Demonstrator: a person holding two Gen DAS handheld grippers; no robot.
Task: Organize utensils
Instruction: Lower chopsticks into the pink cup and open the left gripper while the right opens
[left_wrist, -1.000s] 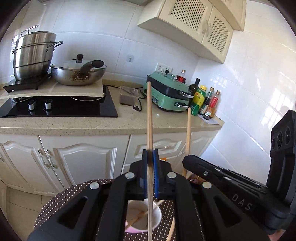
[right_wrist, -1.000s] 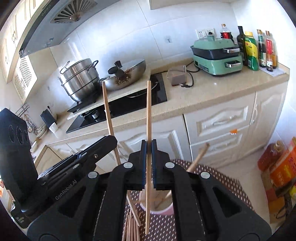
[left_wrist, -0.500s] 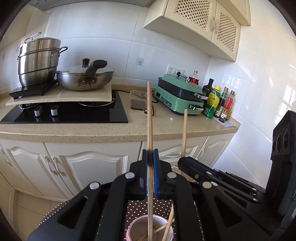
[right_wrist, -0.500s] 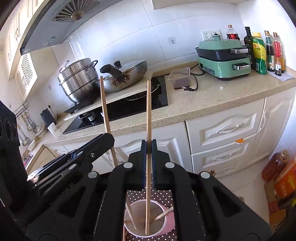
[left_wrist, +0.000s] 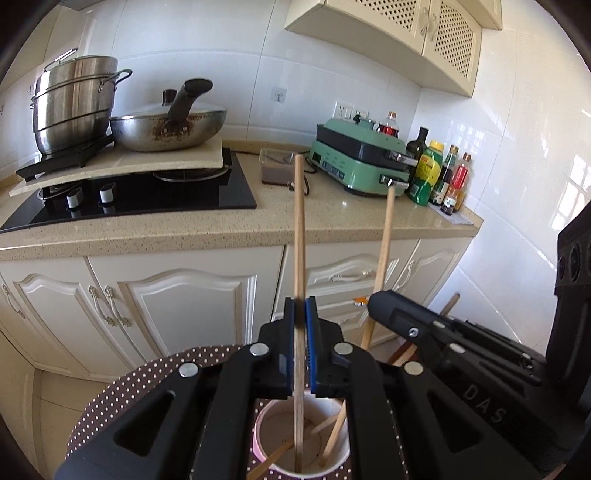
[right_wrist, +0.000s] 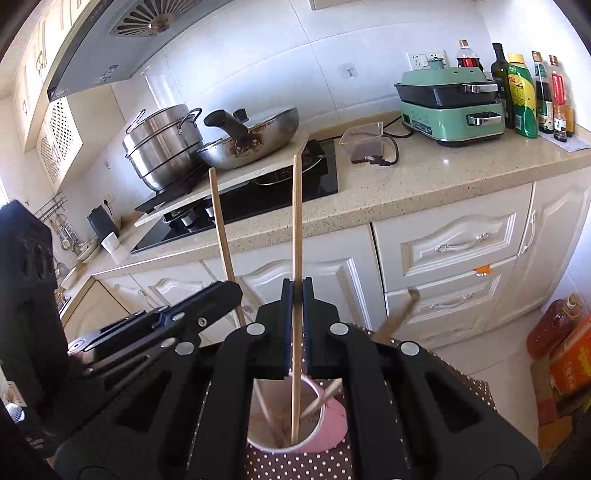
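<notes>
LEFT: left claw (left_wrist: 300, 314) clamped on a chopstick (left_wrist: 299, 236), tip inside pink cup (left_wrist: 266, 424) | RIGHT: right claw (right_wrist: 295, 295) clamped on second chopstick (right_wrist: 295, 221), same cup | RISK: sticks may collide, tipping cup | TEXT: "DAS" on right claw's body.

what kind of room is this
A home kitchen, most likely: a black cooktop set in a stone counter, a wok and steamer pot on it, and sauce bottles by the tiled wall.
</notes>
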